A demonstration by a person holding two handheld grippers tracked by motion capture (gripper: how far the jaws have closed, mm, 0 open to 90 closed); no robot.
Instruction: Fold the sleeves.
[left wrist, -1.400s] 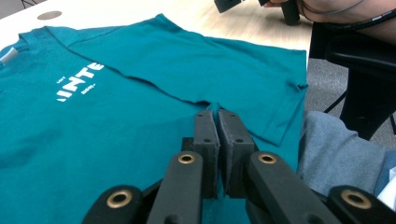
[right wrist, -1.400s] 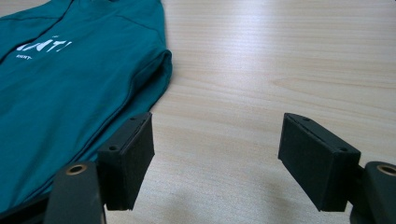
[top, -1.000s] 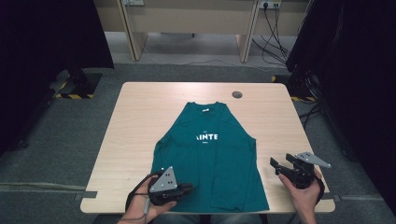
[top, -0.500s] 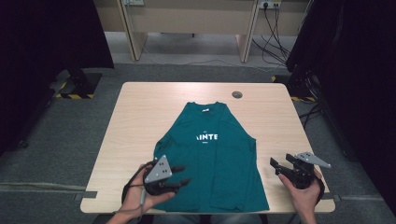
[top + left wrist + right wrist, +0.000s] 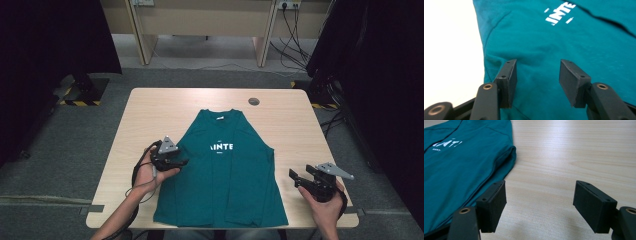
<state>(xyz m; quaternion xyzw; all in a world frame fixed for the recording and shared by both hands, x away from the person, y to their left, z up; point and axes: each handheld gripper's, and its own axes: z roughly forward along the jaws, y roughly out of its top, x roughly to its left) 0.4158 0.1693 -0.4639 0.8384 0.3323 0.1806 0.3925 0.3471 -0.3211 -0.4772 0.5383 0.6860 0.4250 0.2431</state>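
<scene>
High view: teal shirt [image 5: 225, 170] spread flat on the desk [image 5: 150, 107], collar toward the far edge, hem at the near edge, long axis running near to far, sleeves folded in over the body. Left gripper [image 5: 181, 162] at the shirt's left edge about halfway along, jaws pointing across toward the white lettering, cloth directly ahead and under the tips. Right gripper [image 5: 294, 176] over bare wood near the near right corner, apart from the shirt's right edge, jaws pointing toward it. Left hand clearly the nearer one for any next grasp on that side edge. Left gripper view: left gripper [image 5: 537, 75] about half open, having just been opening, nothing pinched; teal shirt [image 5: 564, 40] lying beneath and between the jaws, folded side edge running just outside the left jaw, pale desk [image 5: 449, 50] beyond it. Right gripper view: right gripper [image 5: 540, 195] standing wide apart and empty over the desk [image 5: 574, 157], teal shirt [image 5: 461, 165] off to the left, its folded edge close beside the left jaw though not between the two.
</scene>
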